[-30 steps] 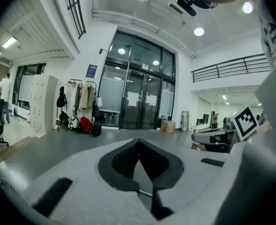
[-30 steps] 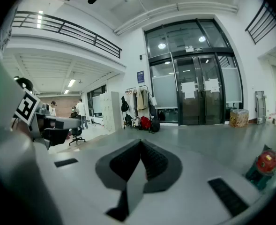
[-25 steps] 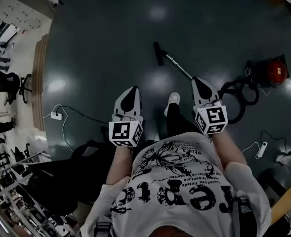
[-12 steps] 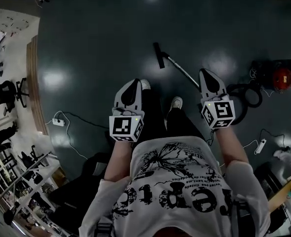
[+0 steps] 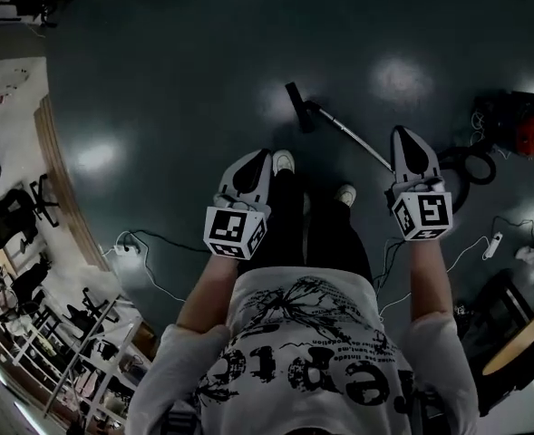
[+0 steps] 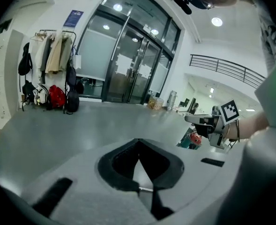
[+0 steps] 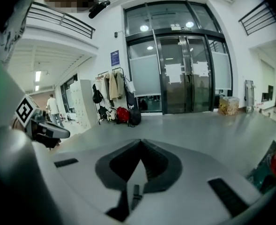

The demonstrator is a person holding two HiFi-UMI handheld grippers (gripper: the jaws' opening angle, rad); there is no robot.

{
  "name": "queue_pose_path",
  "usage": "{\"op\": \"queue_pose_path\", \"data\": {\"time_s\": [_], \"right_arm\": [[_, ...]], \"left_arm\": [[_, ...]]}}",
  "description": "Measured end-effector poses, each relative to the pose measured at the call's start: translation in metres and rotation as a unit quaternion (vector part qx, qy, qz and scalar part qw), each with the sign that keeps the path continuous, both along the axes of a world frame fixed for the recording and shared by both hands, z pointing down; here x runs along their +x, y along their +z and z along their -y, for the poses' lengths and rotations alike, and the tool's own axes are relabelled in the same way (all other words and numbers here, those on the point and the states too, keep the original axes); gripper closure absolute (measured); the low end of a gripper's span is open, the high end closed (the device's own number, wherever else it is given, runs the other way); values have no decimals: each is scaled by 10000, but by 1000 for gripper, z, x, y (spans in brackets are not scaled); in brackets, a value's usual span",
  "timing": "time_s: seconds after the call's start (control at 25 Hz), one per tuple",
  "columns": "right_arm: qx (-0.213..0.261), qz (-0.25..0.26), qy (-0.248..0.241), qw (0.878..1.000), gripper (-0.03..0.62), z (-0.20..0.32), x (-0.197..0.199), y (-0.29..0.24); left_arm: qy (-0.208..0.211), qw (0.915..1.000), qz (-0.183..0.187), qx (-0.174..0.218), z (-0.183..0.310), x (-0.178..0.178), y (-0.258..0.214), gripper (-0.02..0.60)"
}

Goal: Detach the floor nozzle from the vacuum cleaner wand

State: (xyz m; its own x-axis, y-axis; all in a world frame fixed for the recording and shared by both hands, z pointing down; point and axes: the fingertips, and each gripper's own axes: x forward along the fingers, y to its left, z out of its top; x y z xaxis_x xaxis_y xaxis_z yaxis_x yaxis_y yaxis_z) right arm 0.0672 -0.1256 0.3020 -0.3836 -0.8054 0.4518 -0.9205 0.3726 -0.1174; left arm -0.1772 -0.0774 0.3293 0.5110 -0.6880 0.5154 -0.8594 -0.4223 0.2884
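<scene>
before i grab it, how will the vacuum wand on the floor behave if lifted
The wand looks like a thin metal tube, so probably stiff and light. The floor nozzle at its far end may drag. The looped hose probably tugs back.

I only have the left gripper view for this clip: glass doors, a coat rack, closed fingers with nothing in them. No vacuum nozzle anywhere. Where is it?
Observer: The head view shows the floor nozzle lying on the dark floor ahead of the person's shoes, attached to the wand.
Operator: Is the right gripper on it?
Observer: No. The right gripper has its fingers together with nothing between them in its own view.
Operator: And the vacuum body?
Observer: A red canister sits on the floor at the head view's far right.
</scene>
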Motion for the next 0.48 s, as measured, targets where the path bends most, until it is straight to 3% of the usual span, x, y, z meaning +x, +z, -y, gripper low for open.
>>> {"op": "queue_pose_path", "data": {"time_s": [0.24, 0.48], "right_arm": [[-444, 464, -109, 9979, 591, 36, -17, 106], [-637, 418, -611, 9952, 591, 35, -31, 275]], "left_arm": [[218, 9994, 194, -164, 55, 2, 106, 578], [643, 9979, -3, 87, 79, 29, 260, 578]]}}
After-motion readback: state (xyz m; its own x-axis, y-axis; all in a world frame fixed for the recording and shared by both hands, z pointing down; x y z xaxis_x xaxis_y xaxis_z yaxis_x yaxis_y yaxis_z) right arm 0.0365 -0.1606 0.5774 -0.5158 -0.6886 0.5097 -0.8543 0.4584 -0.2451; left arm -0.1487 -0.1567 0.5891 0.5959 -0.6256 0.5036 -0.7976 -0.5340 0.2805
